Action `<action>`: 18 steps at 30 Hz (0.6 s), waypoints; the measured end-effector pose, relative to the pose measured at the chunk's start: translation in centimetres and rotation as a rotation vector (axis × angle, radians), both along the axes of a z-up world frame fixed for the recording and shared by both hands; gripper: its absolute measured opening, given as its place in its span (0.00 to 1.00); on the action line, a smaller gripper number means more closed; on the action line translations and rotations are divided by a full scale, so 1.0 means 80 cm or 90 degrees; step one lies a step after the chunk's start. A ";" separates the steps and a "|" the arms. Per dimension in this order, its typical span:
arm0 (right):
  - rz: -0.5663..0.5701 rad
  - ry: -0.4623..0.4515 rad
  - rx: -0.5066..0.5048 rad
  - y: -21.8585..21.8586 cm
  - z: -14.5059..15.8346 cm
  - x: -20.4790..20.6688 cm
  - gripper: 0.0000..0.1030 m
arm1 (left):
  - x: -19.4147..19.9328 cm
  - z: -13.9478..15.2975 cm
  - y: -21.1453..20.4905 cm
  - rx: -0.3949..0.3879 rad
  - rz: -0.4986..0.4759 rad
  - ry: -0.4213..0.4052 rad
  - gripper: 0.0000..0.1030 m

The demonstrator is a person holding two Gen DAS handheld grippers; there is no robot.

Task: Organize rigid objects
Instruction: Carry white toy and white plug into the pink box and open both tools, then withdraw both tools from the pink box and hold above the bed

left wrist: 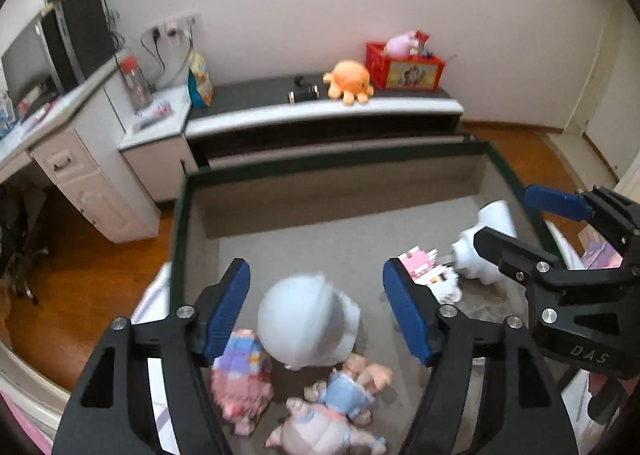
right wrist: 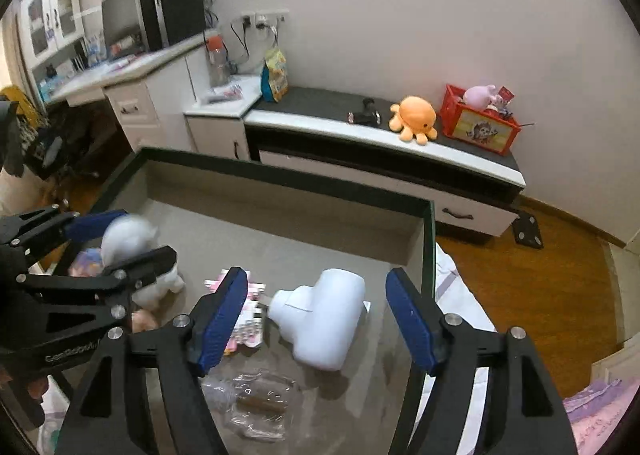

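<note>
A grey fabric bin with a dark green rim holds the toys. My left gripper is open above a blurred white round-headed figure, and its pads stand clear of it. Beside that lie a pink and blue block figure and pig dolls. My right gripper is open over a white gun-shaped plastic device on the bin floor, not touching it. A pink and white block figure lies left of the device. Each gripper also shows in the other's view: the right gripper and the left gripper.
A crumpled clear plastic bag lies on the bin floor near me. Behind the bin a low cabinet carries an orange octopus plush and a red crate. A white desk with a monitor stands left. Wooden floor surrounds the bin.
</note>
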State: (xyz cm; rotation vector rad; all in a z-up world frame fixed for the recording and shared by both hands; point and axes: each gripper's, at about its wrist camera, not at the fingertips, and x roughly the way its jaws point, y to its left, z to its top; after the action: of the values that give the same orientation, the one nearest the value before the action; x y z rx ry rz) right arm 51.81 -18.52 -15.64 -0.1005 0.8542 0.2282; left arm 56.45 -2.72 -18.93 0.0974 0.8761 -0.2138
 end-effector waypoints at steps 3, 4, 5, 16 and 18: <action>0.005 -0.036 0.026 -0.003 0.028 -0.030 0.77 | -0.038 0.033 0.010 -0.006 0.011 -0.047 0.85; 0.008 -0.050 0.035 -0.005 0.039 -0.044 0.77 | -0.055 0.046 0.013 -0.009 0.018 -0.071 0.88; 0.009 -0.069 0.044 -0.007 0.051 -0.061 0.78 | -0.078 0.059 0.016 -0.014 0.018 -0.098 0.89; 0.013 -0.248 0.097 -0.011 0.124 -0.291 1.00 | -0.323 0.125 0.035 -0.050 0.063 -0.305 1.00; 0.017 -0.271 0.111 -0.012 0.127 -0.326 1.00 | -0.369 0.128 0.035 -0.049 0.056 -0.336 1.00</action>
State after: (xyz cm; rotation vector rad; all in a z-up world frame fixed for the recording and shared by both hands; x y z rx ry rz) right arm 25.76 -19.48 -5.49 0.0044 0.4074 0.2937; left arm 26.96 0.07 -8.73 0.0390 0.3454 -0.1290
